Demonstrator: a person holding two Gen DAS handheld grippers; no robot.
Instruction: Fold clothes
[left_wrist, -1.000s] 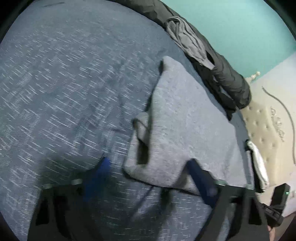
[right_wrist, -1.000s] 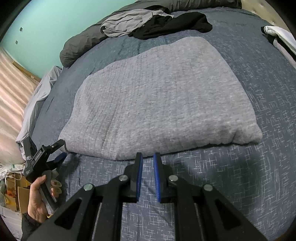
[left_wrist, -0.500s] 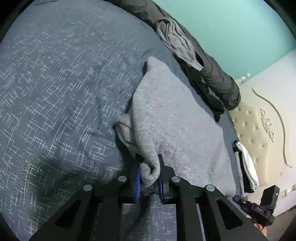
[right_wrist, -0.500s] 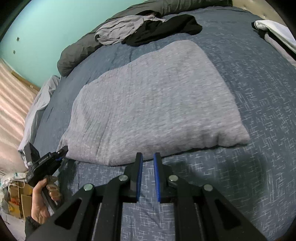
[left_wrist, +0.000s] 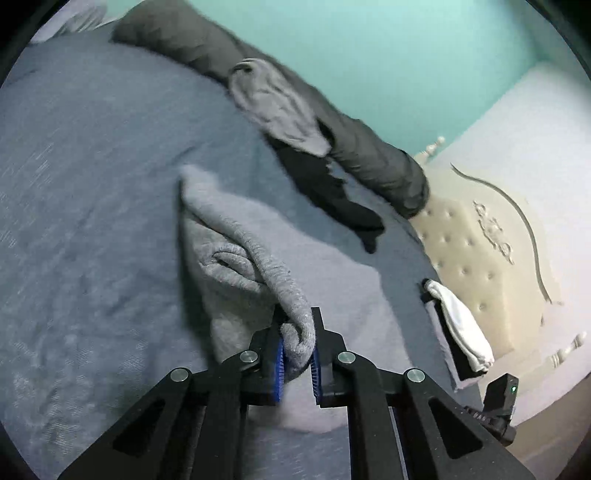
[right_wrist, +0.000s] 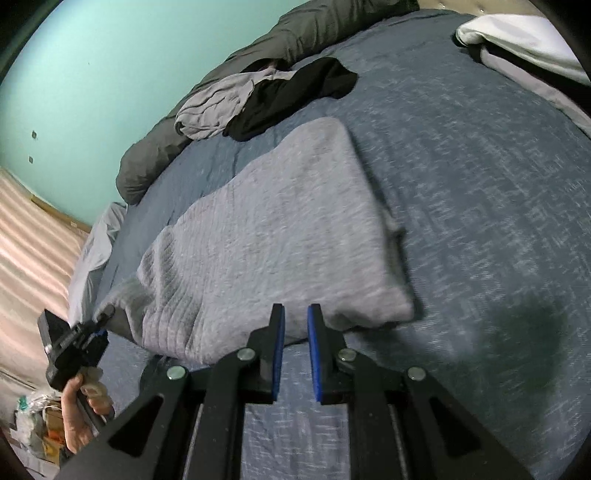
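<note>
Pinching corner of light grey knitted garment (left_wrist: 258, 236), left gripper (left_wrist: 297, 354) has just closed on it and raised it off blue flecked bedspread (left_wrist: 92, 184); rest lies flat. Right gripper (right_wrist: 295, 343) closed, empty, at near hem. Fold-over likely next.

My two grippers, left (left_wrist: 296, 343) and right (right_wrist: 296, 334), one grey sweater (right_wrist: 266, 236), one light grey garment (right_wrist: 216, 105), one black garment (right_wrist: 291, 98), one dark rolled duvet (left_wrist: 369, 155), one blue bedcover (right_wrist: 480, 184), one white folded item (left_wrist: 461, 325).
</note>
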